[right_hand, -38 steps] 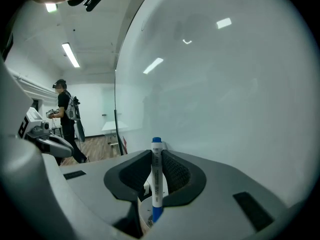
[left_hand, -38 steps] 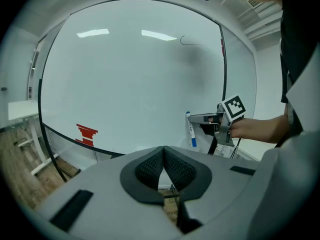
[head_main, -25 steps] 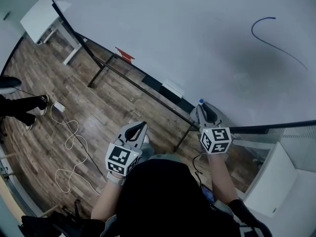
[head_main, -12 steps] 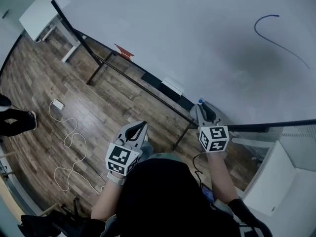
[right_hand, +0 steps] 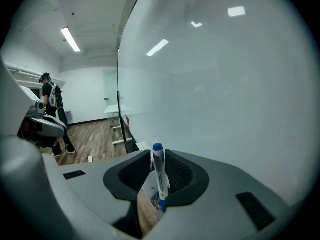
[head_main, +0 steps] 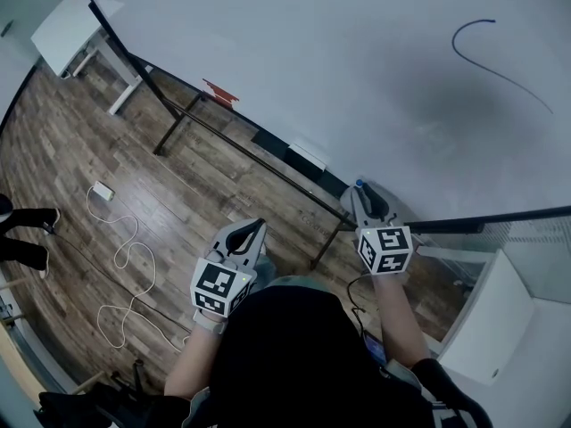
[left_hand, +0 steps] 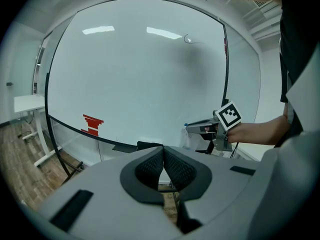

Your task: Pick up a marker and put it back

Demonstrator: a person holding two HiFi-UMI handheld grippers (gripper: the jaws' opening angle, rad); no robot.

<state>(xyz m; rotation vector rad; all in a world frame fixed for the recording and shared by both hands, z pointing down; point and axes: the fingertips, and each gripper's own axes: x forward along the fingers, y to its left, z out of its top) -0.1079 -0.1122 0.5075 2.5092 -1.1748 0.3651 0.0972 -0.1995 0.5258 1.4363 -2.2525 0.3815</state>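
A white marker with a blue cap (right_hand: 158,174) stands upright between the jaws of my right gripper (right_hand: 159,171), which is shut on it. In the head view that right gripper (head_main: 364,200) is held close to the lower edge of the whiteboard (head_main: 357,69), the blue cap (head_main: 359,184) showing at its tip. A blue curved line (head_main: 491,56) is drawn on the board at upper right. My left gripper (head_main: 248,237) hangs lower, over the floor, shut with nothing in it; its pads (left_hand: 163,168) meet in the left gripper view.
A black tray rail (head_main: 241,150) runs along the board's bottom edge, with a red eraser (head_main: 220,94) and a white eraser (head_main: 311,157) on it. A white cable (head_main: 125,257) lies on the wood floor. A white table (head_main: 67,34) stands at upper left.
The right gripper with the marker has shifted slightly left and up along the board's lower edge. A person's feet at the left have moved down the floor. The left gripper has stayed put.
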